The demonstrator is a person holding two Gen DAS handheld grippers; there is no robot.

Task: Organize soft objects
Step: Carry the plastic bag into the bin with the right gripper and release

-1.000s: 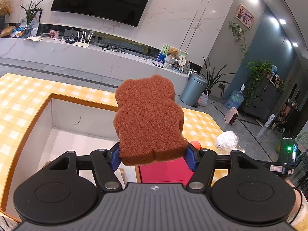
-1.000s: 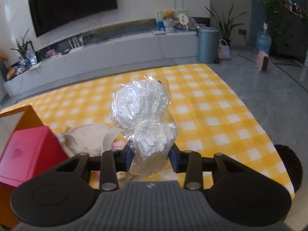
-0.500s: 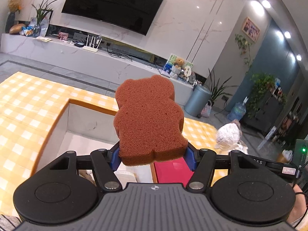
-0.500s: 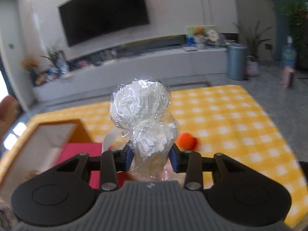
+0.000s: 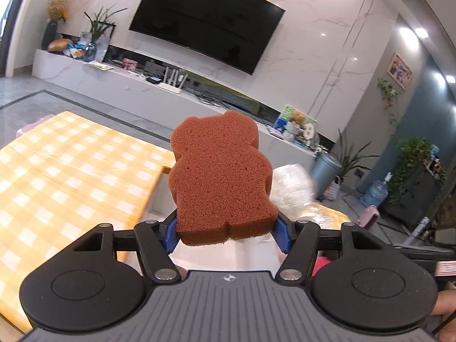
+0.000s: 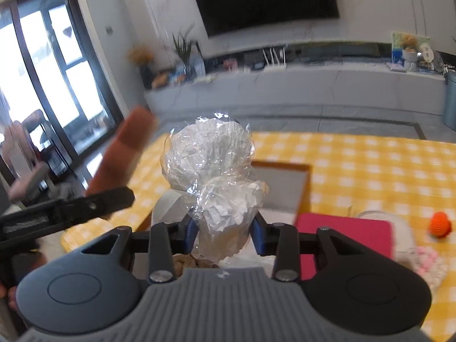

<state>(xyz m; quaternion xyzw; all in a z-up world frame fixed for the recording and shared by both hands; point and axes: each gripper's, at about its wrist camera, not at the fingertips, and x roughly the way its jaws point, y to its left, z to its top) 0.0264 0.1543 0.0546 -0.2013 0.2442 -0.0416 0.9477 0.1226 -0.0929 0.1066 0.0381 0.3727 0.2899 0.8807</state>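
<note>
Sponge (image 5: 221, 182), brown and bear-shaped, is held upright at the centre of the left wrist view, clamped at its lower end between the blue pads (image 5: 170, 235) of the left gripper (image 5: 226, 235). Behind it, a yellow checked tablecloth (image 5: 65, 176) is spread across the left half of the frame, and part of a pale box (image 5: 159, 196) with a wooden rim is seen just beyond the sponge's left edge. To the right of the sponge, a blurred white bundle (image 5: 290, 188) is caught in the middle right of the frame.

In the right wrist view, that bundle (image 6: 212, 176), crumpled white paper wrapped in clear plastic, is pinched at its lower part by the right gripper (image 6: 225, 232), with its two rounded lumps standing above the fingers at the centre. At the left of the frame the sponge (image 6: 125, 154) is seen edge-on and blurred, carried by the left gripper (image 6: 94, 205), near the bundle but apart from it. Below and behind the bundle, the box (image 6: 285, 185) is seen set in the checked tablecloth (image 6: 370, 156). A red flat thing (image 6: 344, 236) lies at the lower right, touching the box's corner. A small orange ball (image 6: 440, 223) rests on the cloth at the far right, and a pink and white knitted piece (image 6: 427, 262) lies just below it.
</note>
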